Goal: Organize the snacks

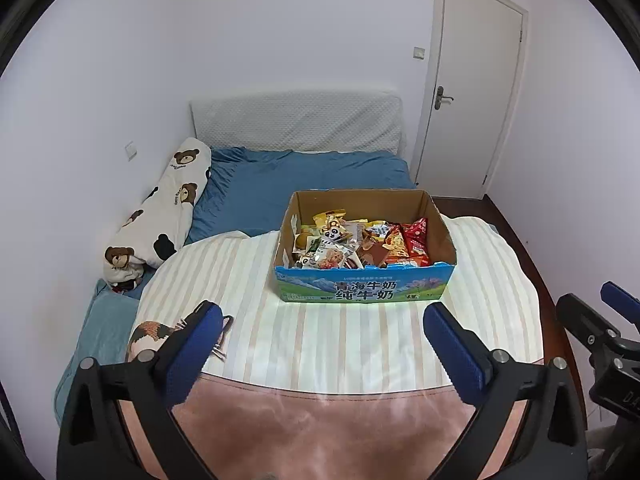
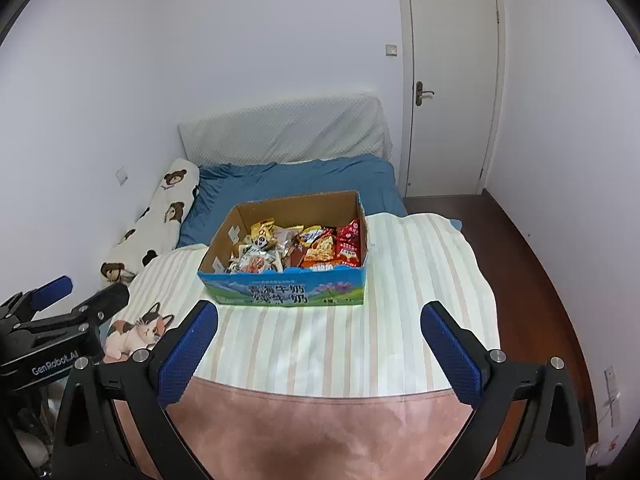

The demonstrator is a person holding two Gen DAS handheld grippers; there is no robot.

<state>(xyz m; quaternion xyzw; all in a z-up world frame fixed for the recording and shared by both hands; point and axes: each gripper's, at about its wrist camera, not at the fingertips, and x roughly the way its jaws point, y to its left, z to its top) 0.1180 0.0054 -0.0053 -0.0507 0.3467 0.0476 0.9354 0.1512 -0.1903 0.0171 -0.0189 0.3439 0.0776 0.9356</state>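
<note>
You're over a bed (image 1: 248,196) in a white-walled room, a striped blanket (image 1: 360,344) across its near end. The snack box (image 1: 362,288) sits on that blanket toward the bed's right edge, packets piled inside. Your left gripper (image 1: 322,330) and right gripper (image 2: 318,328) both hang short of it, jaws spread wide, nothing between them.
</note>
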